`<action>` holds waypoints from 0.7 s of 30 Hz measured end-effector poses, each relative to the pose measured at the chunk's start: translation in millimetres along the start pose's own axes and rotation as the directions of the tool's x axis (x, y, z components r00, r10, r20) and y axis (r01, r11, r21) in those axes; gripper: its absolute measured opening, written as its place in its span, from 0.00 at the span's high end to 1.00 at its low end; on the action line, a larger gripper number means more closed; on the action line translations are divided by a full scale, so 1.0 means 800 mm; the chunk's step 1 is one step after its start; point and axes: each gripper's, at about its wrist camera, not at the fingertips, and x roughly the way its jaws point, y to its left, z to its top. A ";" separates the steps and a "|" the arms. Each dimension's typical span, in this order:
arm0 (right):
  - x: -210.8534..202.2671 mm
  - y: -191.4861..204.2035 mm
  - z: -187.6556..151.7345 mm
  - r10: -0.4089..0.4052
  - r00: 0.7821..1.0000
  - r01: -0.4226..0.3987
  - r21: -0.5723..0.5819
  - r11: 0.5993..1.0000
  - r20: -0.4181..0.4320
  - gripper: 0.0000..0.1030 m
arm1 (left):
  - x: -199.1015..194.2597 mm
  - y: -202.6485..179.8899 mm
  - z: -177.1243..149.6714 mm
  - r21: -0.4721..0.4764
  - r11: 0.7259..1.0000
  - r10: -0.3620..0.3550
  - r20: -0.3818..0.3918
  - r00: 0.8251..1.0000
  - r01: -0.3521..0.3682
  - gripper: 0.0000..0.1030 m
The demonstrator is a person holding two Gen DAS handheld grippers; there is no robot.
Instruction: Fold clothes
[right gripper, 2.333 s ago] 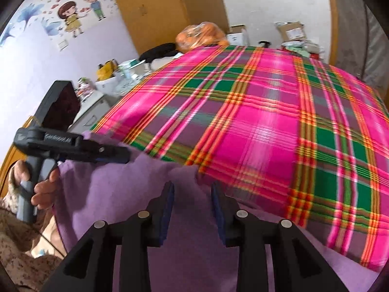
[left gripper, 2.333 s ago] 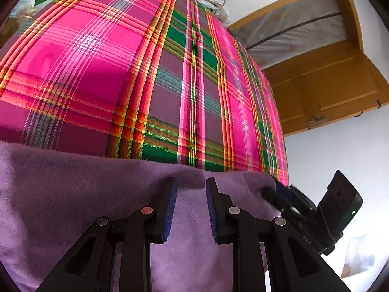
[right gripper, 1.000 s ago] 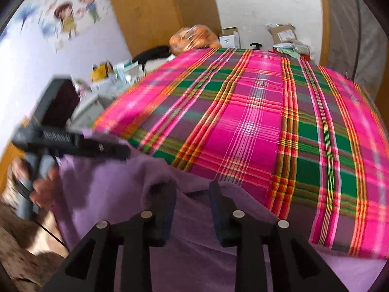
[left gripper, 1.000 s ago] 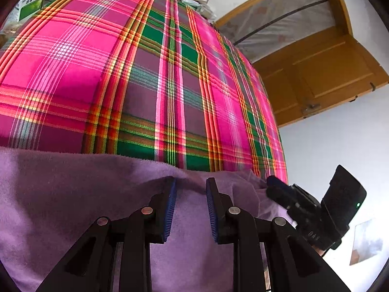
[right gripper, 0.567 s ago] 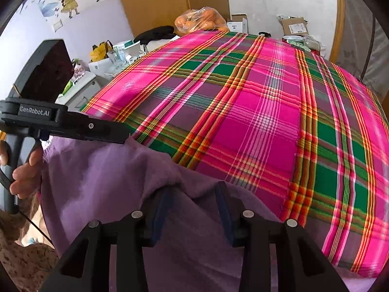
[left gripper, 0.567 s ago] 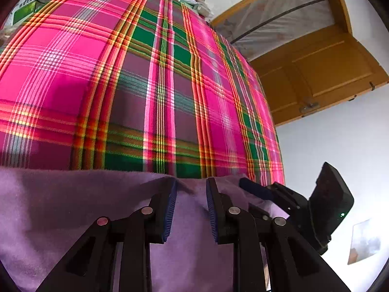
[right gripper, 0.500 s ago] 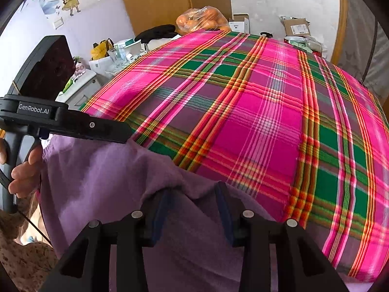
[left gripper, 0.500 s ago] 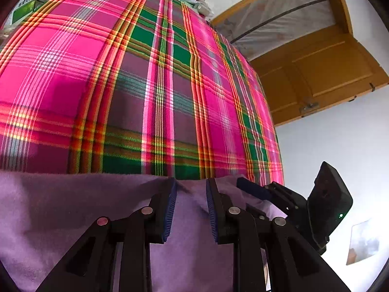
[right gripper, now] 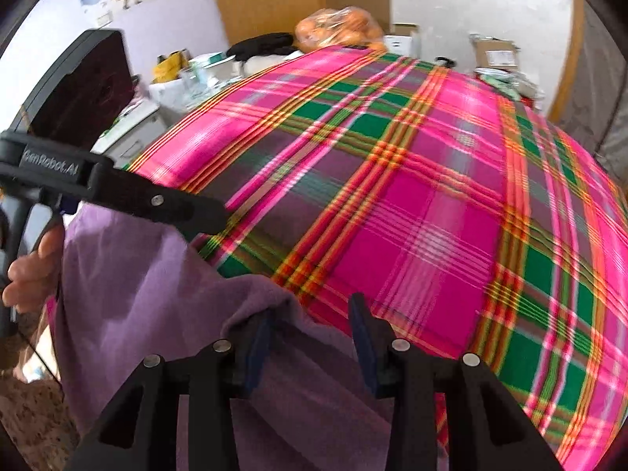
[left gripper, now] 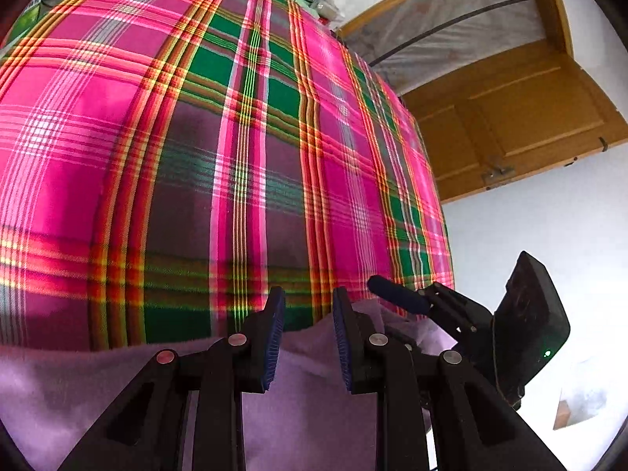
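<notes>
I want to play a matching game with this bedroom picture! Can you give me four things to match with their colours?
Things:
1. garment
2. bedspread
3. door
4. left gripper

Colours:
A. brown wood
B. black, with blue pads
C. purple
D. pink and green plaid

Pairs: 1-C, 2-D, 3-A, 4-B

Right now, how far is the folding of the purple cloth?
Nothing looks folded yet: the purple cloth lies rumpled at the near edge of the plaid bed. In hand: left gripper and right gripper straddle its edge, jaws apart. Left: every fold.
</notes>
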 end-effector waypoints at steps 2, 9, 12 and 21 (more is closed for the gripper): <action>0.004 -0.002 0.003 0.036 0.999 -0.036 -0.006 0.999 -0.011 0.68 | 0.003 0.000 0.003 0.000 1.000 -0.002 -0.007 1.000 0.002 0.77; 0.001 -0.013 0.012 0.113 0.993 -0.113 0.022 0.993 0.019 0.96 | 0.013 0.001 0.008 -0.005 1.000 -0.008 -0.026 1.000 0.008 0.76; 0.004 -0.019 0.019 0.120 0.992 -0.122 0.055 0.991 0.031 0.96 | 0.015 0.002 0.010 -0.008 1.000 -0.011 -0.027 1.000 0.010 0.76; 0.023 -0.040 0.017 0.188 0.982 -0.186 0.155 0.970 -0.002 0.96 | 0.020 -0.001 0.010 0.009 1.000 -0.007 -0.037 0.999 0.008 0.77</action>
